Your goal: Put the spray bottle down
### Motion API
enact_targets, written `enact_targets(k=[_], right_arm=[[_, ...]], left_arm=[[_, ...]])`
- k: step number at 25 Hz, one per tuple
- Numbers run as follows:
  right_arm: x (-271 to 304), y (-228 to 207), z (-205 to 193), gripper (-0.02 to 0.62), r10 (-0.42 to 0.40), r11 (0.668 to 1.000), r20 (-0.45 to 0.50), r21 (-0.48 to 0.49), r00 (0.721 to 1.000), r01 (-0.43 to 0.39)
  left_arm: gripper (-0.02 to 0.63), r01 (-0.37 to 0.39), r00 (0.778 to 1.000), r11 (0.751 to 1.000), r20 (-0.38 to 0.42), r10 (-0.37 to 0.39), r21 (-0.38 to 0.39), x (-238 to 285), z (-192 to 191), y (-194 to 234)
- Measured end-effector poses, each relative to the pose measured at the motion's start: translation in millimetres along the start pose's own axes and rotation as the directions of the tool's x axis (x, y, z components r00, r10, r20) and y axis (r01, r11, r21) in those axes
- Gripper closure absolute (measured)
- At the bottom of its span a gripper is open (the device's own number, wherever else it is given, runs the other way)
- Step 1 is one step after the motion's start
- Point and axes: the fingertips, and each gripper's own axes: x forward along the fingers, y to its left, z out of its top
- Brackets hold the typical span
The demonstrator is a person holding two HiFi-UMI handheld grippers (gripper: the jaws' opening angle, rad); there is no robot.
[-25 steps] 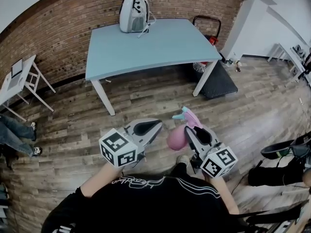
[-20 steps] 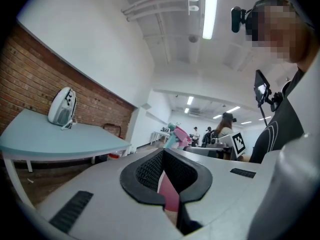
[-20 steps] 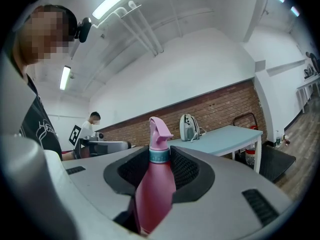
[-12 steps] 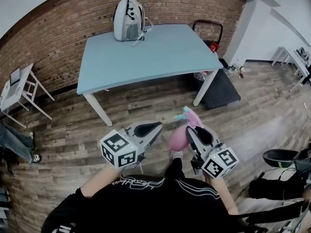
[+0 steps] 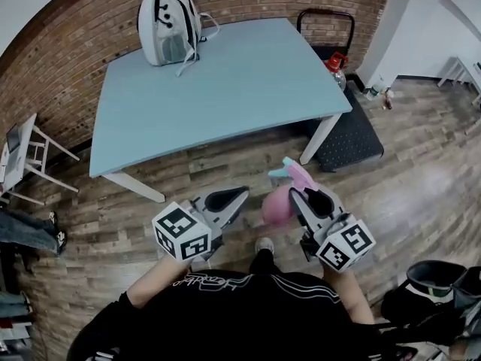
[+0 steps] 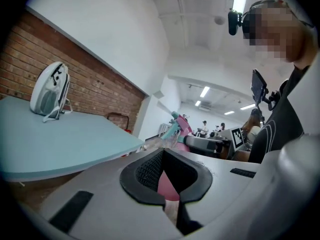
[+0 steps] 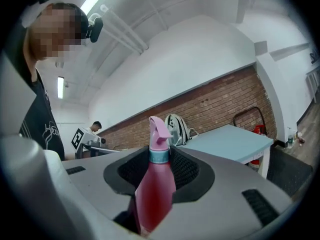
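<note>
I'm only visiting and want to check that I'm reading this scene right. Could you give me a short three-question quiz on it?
1. Fill in: the backpack stands on a light ____ table.
2. Which one holds the pink spray bottle? A) left gripper B) right gripper C) neither
3. True or false: the spray bottle already stands on the table.
Key: 1 blue; 2 B; 3 false.

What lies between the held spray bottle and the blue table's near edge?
Only bare wood floor, seen in the head view; the spray bottle is clamped in the right tool, short of the table.
</note>
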Motion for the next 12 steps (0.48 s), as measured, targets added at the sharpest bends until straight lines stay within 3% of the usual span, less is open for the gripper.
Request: enact_targets(k=[6,12], right_arm=[[46.8,-99.9,18.6,0.466,0.065,0.997,-0.034,0.046,0.997,-0.063],[77.6,-136.5,29.9,0.466,0.11,0.993,-0.039,0.045,0.993,-0.109]], left_arm=[[0.598,-0.04,0.999,0.999,-0.011,0.04,0.012,100.9,41.9,56.8],[0.598,-0.114,0.993,0.993,-0.018,0.114,0.018,121.9,60.2,89.4]])
